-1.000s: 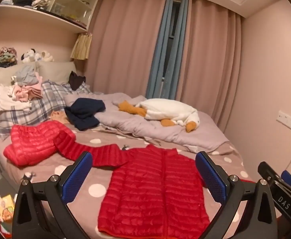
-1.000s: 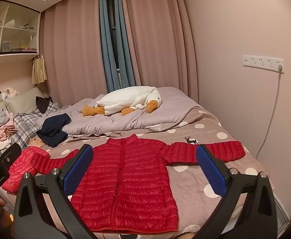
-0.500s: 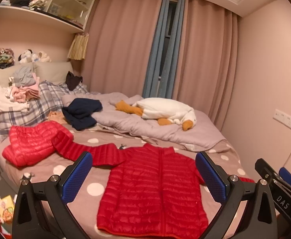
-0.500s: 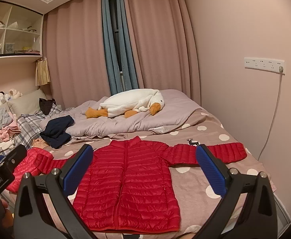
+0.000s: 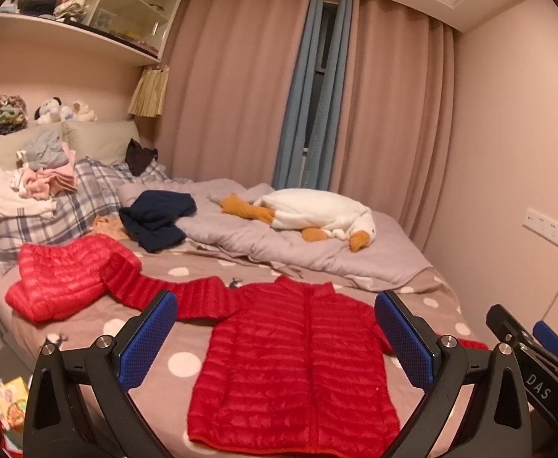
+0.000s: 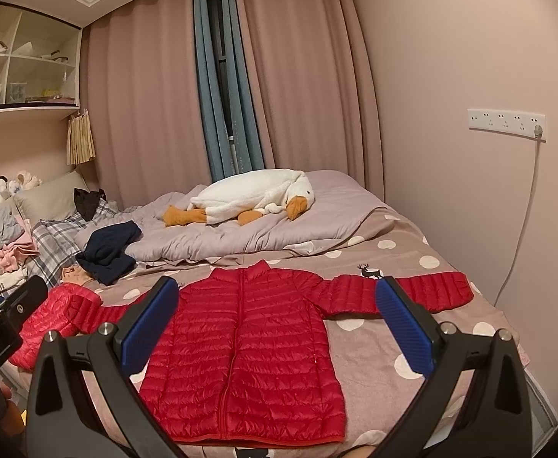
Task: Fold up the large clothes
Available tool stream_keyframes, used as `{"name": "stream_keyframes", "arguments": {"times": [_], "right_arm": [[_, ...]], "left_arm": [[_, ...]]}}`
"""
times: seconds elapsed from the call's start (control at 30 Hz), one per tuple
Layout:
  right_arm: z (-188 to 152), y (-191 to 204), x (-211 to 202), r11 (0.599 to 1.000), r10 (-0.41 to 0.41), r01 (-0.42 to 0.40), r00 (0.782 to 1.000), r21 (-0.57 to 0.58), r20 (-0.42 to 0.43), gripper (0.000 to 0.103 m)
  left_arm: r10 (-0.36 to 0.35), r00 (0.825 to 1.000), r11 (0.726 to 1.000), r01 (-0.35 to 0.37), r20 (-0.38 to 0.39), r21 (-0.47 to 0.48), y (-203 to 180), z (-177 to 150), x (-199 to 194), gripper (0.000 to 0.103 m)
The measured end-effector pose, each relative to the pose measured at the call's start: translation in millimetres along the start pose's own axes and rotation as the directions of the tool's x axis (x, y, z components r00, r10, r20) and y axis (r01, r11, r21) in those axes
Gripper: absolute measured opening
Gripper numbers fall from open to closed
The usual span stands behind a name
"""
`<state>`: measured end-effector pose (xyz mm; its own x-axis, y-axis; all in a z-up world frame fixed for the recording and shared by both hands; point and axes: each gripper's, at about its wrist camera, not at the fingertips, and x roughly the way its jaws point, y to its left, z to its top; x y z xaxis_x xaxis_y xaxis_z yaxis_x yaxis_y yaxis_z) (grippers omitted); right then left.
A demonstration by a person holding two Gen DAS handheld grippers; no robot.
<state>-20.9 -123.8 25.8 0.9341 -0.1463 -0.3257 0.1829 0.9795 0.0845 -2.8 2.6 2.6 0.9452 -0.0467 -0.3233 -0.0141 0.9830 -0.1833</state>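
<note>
A red puffer jacket (image 5: pixel 298 358) lies flat, front up and zipped, on the polka-dot bed (image 5: pixel 187 358), sleeves spread to both sides. It also shows in the right wrist view (image 6: pixel 248 347), its right sleeve (image 6: pixel 404 290) stretched toward the wall. A second, lighter red puffer jacket (image 5: pixel 61 278) lies crumpled at the left, over the first jacket's left sleeve end. My left gripper (image 5: pixel 275 332) is open and empty above the jacket's near part. My right gripper (image 6: pixel 279 316) is open and empty, also held above the jacket.
A white goose plush (image 6: pixel 252 198) lies on a grey duvet (image 6: pixel 248 233) at the far side. A navy garment (image 5: pixel 156 217), a plaid pillow (image 5: pixel 69 206) with stacked clothes (image 5: pixel 42 179), and shelves (image 5: pixel 69 19) are at the left. A wall socket strip (image 6: pixel 505 122) with cable is at the right.
Both grippers have drawn back and risen a little, so the jacket sits slightly lower and farther in view. Both stay open. The clothes have not moved.
</note>
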Motion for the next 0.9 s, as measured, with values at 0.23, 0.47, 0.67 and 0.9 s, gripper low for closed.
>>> {"name": "stream_keyframes", "arguments": {"times": [0.23,0.47,0.67,0.9], "right_arm": [[-0.1,1.8,-1.1,1.0,0.001,-0.001,1.0,0.001,0.0,0.103],[-0.3,2.3,-2.6,1.0,0.006,-0.006,1.0,0.003,0.002,0.103],[-0.1,2.7,-3.3,1.0,0.007,-0.007,1.0,0.004,0.002,0.103],[-1.6,2.9,-5.6,1.0,0.002,-0.002,1.0,0.01,0.001,0.103]], "left_arm": [[-0.004,1.0,1.0,0.004,-0.004,-0.005,2.4,1.4,0.7,0.102],[-0.012,1.0,1.0,0.012,0.002,-0.001,5.9,3.0,-1.5,0.102],[-0.007,1.0,1.0,0.007,0.0,0.001,5.7,1.8,-2.8,0.102],[-0.014,1.0,1.0,0.014,0.001,0.006,4.0,0.2,-3.7,0.102]]}}
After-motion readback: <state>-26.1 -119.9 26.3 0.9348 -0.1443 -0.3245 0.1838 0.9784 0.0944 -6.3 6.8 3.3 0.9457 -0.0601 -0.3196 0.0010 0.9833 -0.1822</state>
